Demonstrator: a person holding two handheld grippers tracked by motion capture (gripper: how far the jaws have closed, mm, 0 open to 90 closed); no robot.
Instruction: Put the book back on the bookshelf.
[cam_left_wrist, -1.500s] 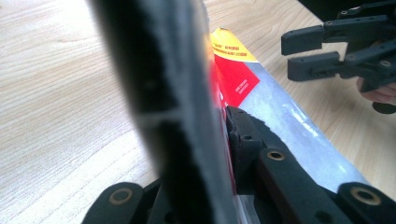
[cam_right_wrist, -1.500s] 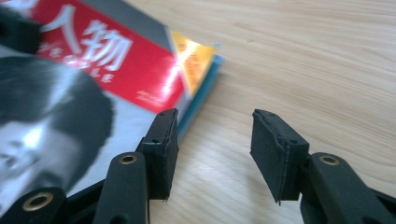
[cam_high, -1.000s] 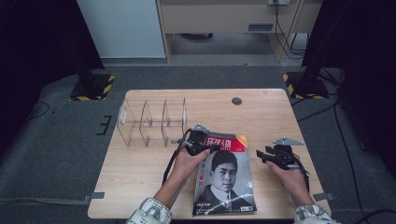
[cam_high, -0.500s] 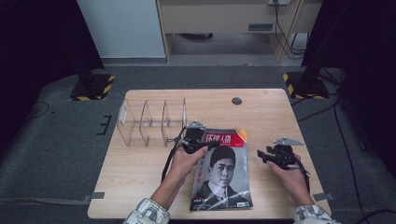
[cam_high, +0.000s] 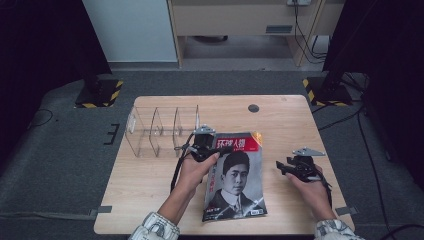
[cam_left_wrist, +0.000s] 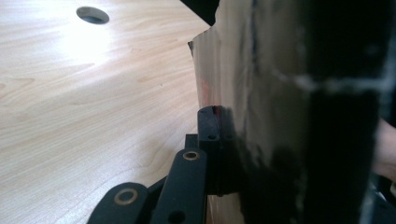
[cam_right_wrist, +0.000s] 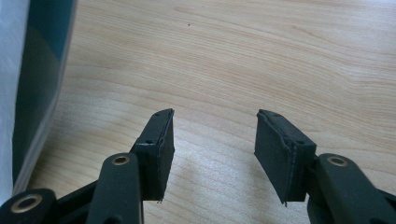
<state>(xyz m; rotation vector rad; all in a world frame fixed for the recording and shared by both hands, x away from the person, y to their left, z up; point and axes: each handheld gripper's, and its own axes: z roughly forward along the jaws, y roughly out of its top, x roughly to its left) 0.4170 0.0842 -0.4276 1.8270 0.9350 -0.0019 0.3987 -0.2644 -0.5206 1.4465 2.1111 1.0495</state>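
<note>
- My left gripper (cam_high: 204, 149) has the magazine (cam_high: 235, 175) by its upper left corner, close to the spine; I judge this grip is meant to lift the magazine and swing it toward the clear divider rack (cam_high: 162, 131), which stands just beyond and to the left of it on the tabletop (cam_high: 280, 120)
- The magazine lies cover up near the front middle of the tabletop, its far left corner by the rack's near end; whether that corner is raised I cannot tell from the high view
- In the left gripper view the jaws are pressed together on the magazine's (cam_left_wrist: 280, 112) edge, the glossy sheet rising steeply past the near pad; so the grip looks firm, though it takes only a narrow bite of paper
- My right gripper (cam_high: 295, 167) rests well to the right of the magazine, apart from it; I judge it is waiting to steady the free edge
- In the right gripper view the jaws stand wide apart over bare wood, holding nothing; the magazine's (cam_right_wrist: 37, 84) edge shows at the left of that view, near but not touching
</note>
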